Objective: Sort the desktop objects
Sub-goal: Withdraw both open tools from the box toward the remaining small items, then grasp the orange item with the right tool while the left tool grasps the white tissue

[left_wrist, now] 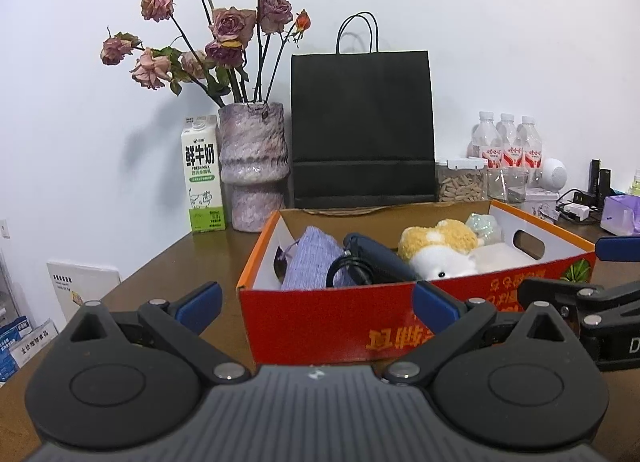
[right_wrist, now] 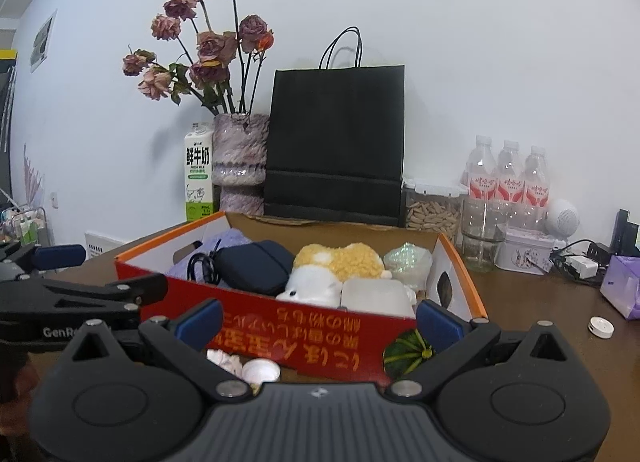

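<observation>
Red cardboard box (left_wrist: 320, 318) sits mid-desk, already holding a lilac pouch (left_wrist: 312, 262), navy case (right_wrist: 256, 266) with a black cord, plush toy (right_wrist: 336, 266), iridescent ball (right_wrist: 408, 262) and a white block (right_wrist: 378, 296); left gripper (left_wrist: 316, 302) and right gripper (right_wrist: 318, 320) both hang just before the near wall, fingers spread wide, nothing between them.

Loose items not yet in: a crumpled wad (right_wrist: 226, 360) and a white cap (right_wrist: 260, 371) just under the right gripper, a white disc (right_wrist: 600, 327) apart to the right.

Risks, as judged: the wad and cap lie close against the box front, so a low reach could shove the box or pinch its wall; the cap is small and round, likely to skid from the pads; the grippers sit near each other and could knock if both go in at once.

Surface: brown wood desk (left_wrist: 168, 262), crowded at the back; vase (left_wrist: 254, 166) of dried roses, milk carton (left_wrist: 202, 174), black bag (left_wrist: 362, 130), bottles (right_wrist: 506, 178), jar (right_wrist: 432, 206), tin (right_wrist: 528, 250), cables; white wall behind.
</observation>
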Demonstrator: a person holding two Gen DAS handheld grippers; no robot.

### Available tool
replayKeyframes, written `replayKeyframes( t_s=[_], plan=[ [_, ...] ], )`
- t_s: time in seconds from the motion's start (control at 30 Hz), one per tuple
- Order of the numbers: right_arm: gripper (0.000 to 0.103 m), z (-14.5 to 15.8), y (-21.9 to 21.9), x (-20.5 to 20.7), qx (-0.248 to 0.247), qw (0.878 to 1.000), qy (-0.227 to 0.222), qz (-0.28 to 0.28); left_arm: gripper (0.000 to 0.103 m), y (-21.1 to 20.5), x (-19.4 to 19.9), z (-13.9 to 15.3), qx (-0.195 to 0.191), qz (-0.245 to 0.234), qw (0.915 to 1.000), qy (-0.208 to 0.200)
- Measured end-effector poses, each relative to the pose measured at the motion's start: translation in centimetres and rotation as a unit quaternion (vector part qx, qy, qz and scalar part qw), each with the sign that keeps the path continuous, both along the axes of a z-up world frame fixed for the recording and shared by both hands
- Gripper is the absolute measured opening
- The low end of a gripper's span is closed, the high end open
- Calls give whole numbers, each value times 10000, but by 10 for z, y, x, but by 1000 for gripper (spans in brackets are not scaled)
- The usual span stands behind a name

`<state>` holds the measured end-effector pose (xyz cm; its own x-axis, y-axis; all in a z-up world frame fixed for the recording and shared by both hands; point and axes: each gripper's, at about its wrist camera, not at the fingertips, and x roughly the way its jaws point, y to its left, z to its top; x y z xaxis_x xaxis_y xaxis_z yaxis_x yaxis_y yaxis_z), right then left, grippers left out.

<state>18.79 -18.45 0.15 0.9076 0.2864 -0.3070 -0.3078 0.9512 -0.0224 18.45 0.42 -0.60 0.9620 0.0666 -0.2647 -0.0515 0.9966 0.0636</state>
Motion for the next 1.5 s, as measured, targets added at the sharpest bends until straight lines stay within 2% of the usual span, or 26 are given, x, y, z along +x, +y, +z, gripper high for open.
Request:
replayKeyframes(
  t_s=[0.5, 0.83, 1.07, 1.2, 1.3, 1.5],
  plan=[
    [103, -12, 0, -17, -126, 9985, 533, 67, 103, 3, -18, -5, 55, -183, 9991, 379],
    [101, -21, 8, -5, -352, 9943, 1005, 24, 103, 24, -3, -9, -284, -95, 9950, 949],
    [80, -23, 0, 16, -220, 9913, 1288, -171, 103, 35, 5, -13, -337, 43, 9926, 1164],
    [66, -28, 4, 30, -258, 9881, 1514, -70, 103, 35, 4, -13, -339, 26, 9926, 1165],
    [57, -27, 7, 35, -267, 9881, 1512, -2, 103, 35, 3, -13, -337, 21, 9925, 1171],
    [47, -28, 2, 36, -106, 9868, 1615, 47, 103, 33, 3, -13, -319, 3, 9926, 1172]
  ],
)
